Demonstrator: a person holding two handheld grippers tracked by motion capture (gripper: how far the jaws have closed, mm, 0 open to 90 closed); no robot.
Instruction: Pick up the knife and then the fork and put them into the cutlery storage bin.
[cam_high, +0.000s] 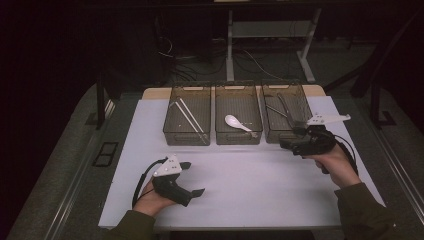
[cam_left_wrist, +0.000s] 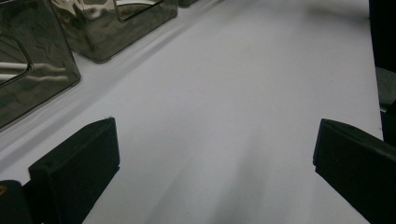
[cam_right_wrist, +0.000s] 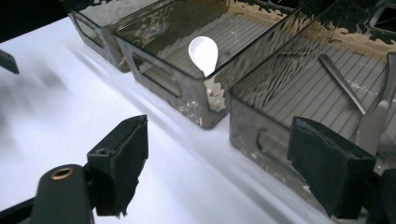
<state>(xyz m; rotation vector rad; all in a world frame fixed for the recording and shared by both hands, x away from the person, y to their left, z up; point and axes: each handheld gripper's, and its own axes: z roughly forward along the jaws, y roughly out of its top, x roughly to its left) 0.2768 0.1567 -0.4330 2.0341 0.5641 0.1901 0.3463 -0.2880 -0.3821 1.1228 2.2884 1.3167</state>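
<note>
Three dark see-through bins stand in a row at the back of the white mat (cam_high: 250, 175). The left bin (cam_high: 186, 137) holds pale chopsticks (cam_high: 189, 117). A white spoon (cam_high: 235, 121) (cam_right_wrist: 204, 53) lies in the middle bin (cam_high: 238, 137) (cam_right_wrist: 159, 77). Metal cutlery (cam_high: 286, 107) (cam_right_wrist: 343, 84) rests in the right bin (cam_high: 274, 136) (cam_right_wrist: 261, 135). My right gripper (cam_high: 289, 137) (cam_right_wrist: 219, 163) hovers at the right bin's front wall, jaws open and empty. Near the front left, my left gripper (cam_high: 194, 178) (cam_left_wrist: 215, 154) rests low over the mat, open and empty.
Bare white mat stretches between the two grippers and in front of the bins. Beyond the table lie a dark floor, cables and the legs of a white desk frame (cam_high: 230, 45). The bins' walls (cam_left_wrist: 28, 70) stand close on the left of the left gripper view.
</note>
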